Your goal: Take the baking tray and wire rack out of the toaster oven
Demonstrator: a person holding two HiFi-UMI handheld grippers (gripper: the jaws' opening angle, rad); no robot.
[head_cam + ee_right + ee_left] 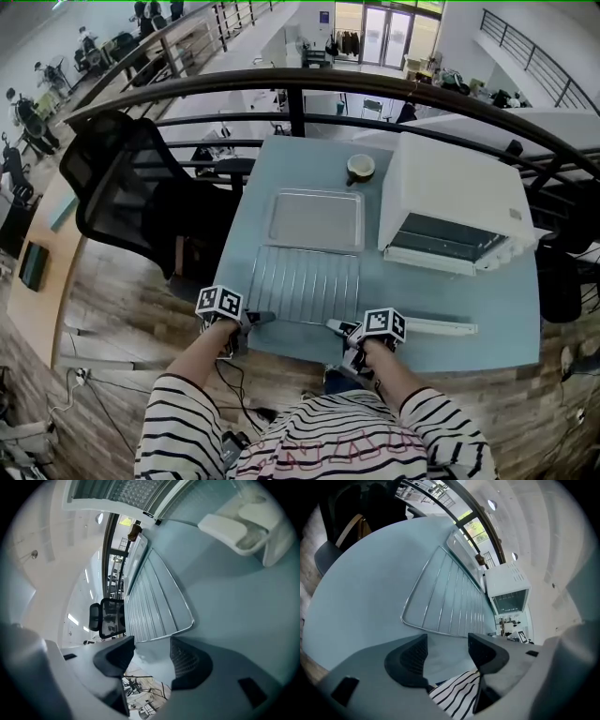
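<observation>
both out of the oven (459, 211) already. rack (303, 283): thin chrome wire, rectangular frame with rounded corners and parallel bars, lying flat on the pale blue tabletop (487, 300) near the front edge. tray (315, 220): shallow rectangular sheet metal, dull grey, raised rim, flat on the tabletop right behind the rack, edges just beside each other.

oven is a white box with a dark glass front, standing to the right of the tray, apart from it. can't tell if the door is open.

left gripper (447, 645): released, fingers (410, 656) spread, dark ribbed pads, only bare tabletop between them. the rack's near rail sits just past the tips, by its left corner. right gripper (152, 652): also released, same ribbed pads, nothing between them, rack's near right corner just ahead of the tips. neither pair presses on the wire.

other stuff: round cup (360, 169), dark outside and cream inside, behind the tray beside the oven. long white plastic bar (441, 327) lying flat right of the right gripper. black mesh chair (122, 178) off the tabletop's left side.
</observation>
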